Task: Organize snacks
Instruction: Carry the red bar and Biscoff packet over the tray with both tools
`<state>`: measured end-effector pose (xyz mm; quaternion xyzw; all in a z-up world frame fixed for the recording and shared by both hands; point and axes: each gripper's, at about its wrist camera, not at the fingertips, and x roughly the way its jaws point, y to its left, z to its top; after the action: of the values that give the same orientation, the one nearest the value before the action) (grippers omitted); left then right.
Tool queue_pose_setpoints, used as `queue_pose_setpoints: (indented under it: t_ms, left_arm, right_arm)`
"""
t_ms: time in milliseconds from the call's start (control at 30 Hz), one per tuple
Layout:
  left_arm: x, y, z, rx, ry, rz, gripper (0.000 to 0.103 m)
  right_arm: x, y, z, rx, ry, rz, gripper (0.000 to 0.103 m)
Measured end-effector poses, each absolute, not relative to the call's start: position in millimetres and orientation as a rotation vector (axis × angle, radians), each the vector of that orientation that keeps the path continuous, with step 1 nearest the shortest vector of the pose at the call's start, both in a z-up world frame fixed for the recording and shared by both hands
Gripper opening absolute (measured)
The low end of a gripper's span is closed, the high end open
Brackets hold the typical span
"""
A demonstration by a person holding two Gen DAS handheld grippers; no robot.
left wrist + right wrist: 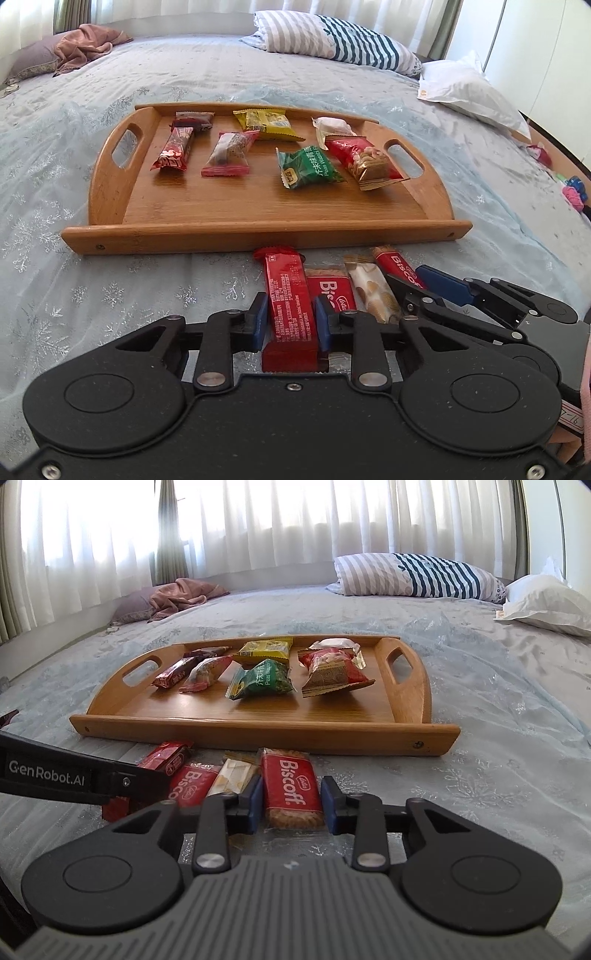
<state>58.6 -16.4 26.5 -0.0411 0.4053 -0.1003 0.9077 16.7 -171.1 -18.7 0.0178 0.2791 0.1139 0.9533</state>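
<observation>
**A:** Where does the left wrist view look from?

**B:** From just behind the left tongs, low over the pale blue snowflake-patterned bed cover. It tilts down and forward, very close to the snacks lying in front of the oval bamboo tray with cut-out handles.

**A:** And the right wrist view?

**B:** It sits behind the right tongs, just to the right of the other, and faces the same way.

**A:** What do they share?

**B:** The tray, the striped pillow, the white curtains, and each sees the other's tongs at its edge.
</observation>
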Motion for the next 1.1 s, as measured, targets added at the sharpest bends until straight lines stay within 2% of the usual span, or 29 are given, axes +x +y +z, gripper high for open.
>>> queue_pose_setpoints:
  t_ms: [733,1100]
  left_arm:
    - [53,-5,57,-0.061,0.75,-0.214,0.024]
    - [72,20,77,-0.082,0.709,-0.167,0.024]
  right_arm:
    - [2,-177,12,0.018,0.474,0.209,0.036]
    - [21,-177,28,-0.01,0.466,0.204,0.036]
